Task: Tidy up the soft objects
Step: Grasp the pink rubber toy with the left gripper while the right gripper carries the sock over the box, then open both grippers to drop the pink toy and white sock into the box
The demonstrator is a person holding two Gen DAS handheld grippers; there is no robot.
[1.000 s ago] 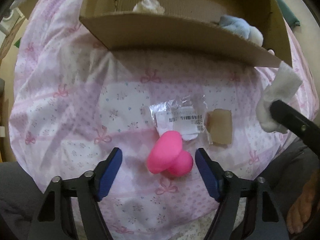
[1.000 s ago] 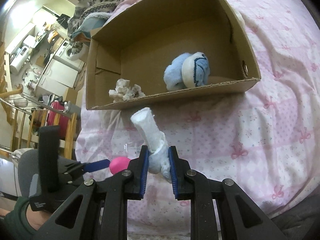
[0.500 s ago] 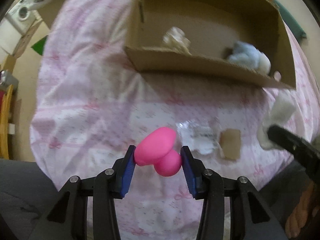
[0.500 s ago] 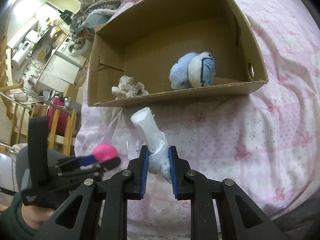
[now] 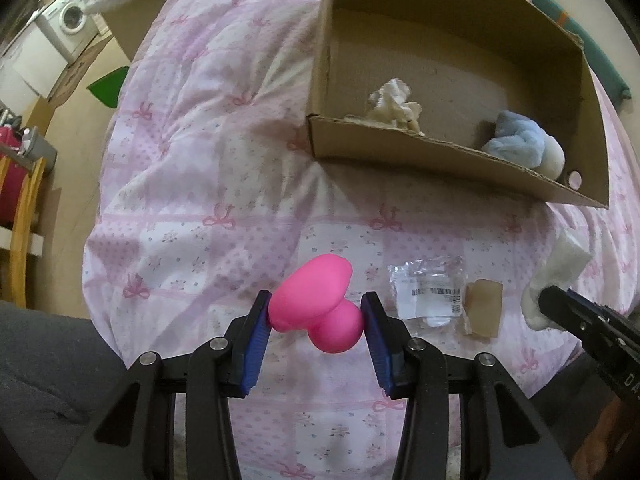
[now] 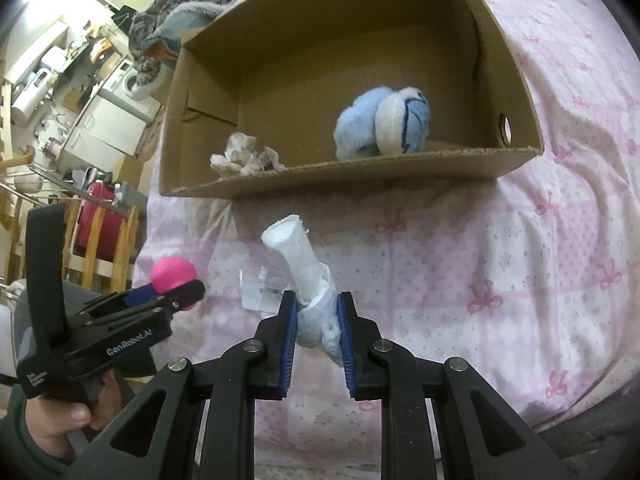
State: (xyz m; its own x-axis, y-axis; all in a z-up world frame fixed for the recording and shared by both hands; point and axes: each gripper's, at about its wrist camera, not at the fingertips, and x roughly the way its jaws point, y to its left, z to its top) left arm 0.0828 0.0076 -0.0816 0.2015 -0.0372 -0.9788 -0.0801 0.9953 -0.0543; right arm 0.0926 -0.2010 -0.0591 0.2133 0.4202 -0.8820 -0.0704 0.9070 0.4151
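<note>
My left gripper [image 5: 316,312] is shut on a pink squishy toy [image 5: 316,300] and holds it above the pink bedspread; the toy also shows in the right wrist view [image 6: 173,274]. My right gripper [image 6: 317,316] is shut on a white sock [image 6: 304,268], held in the air in front of the box; the sock shows at the right edge of the left wrist view [image 5: 556,276]. The open cardboard box [image 5: 440,152] lies ahead with a crumpled white cloth [image 5: 394,106] and a blue-and-white plush [image 5: 524,148] inside.
A clear plastic wrapper with a label [image 5: 430,294] and a small beige pad [image 5: 484,306] lie on the pink bedspread [image 5: 200,184] between the grippers and the box. Furniture and a washing machine [image 5: 74,20] stand beyond the bed's left edge.
My left gripper closed on the pink toy and lifted it off the bedspread, pulling back and higher. My right gripper kept hold of the sock and rose slightly.
</note>
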